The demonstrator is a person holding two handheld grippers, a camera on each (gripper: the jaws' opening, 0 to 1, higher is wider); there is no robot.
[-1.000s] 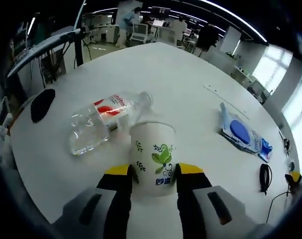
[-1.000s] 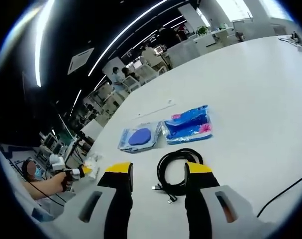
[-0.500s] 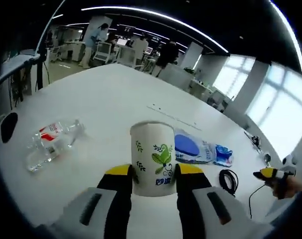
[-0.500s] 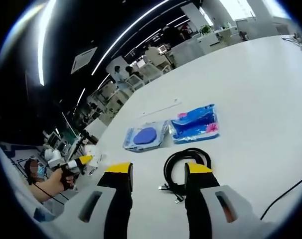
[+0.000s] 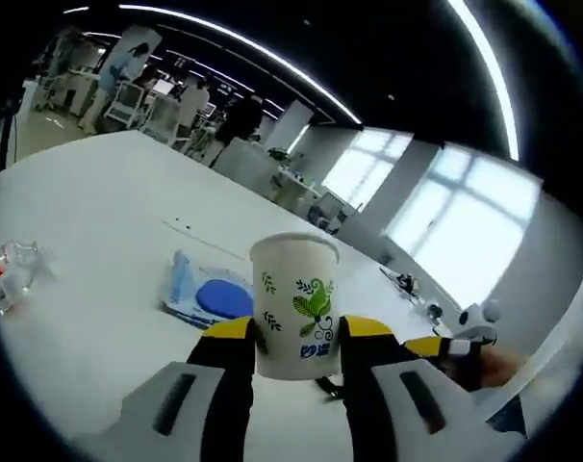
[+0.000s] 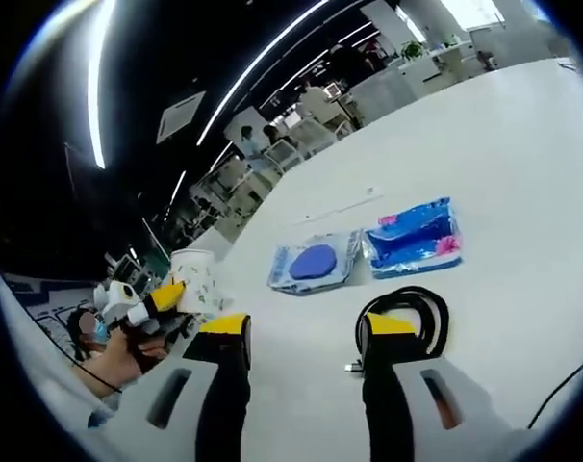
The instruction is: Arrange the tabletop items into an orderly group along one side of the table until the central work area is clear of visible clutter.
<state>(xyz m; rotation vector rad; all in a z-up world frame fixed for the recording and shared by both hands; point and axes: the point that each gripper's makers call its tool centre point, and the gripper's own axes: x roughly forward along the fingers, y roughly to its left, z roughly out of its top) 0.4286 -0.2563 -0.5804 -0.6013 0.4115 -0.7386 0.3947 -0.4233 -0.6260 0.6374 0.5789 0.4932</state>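
Between my left hand-held gripper jaws, the clamped paper cup hides the cable; the bottle now sits cut off at the edge. My right hand-held gripper stands apart, empty.

L gripper, black w/ yellow tips, jaws clamped on a white paper cup w/ green leaf print, upright. R gripper jaws apart, nothing between. Hand grips L gripper's handle.
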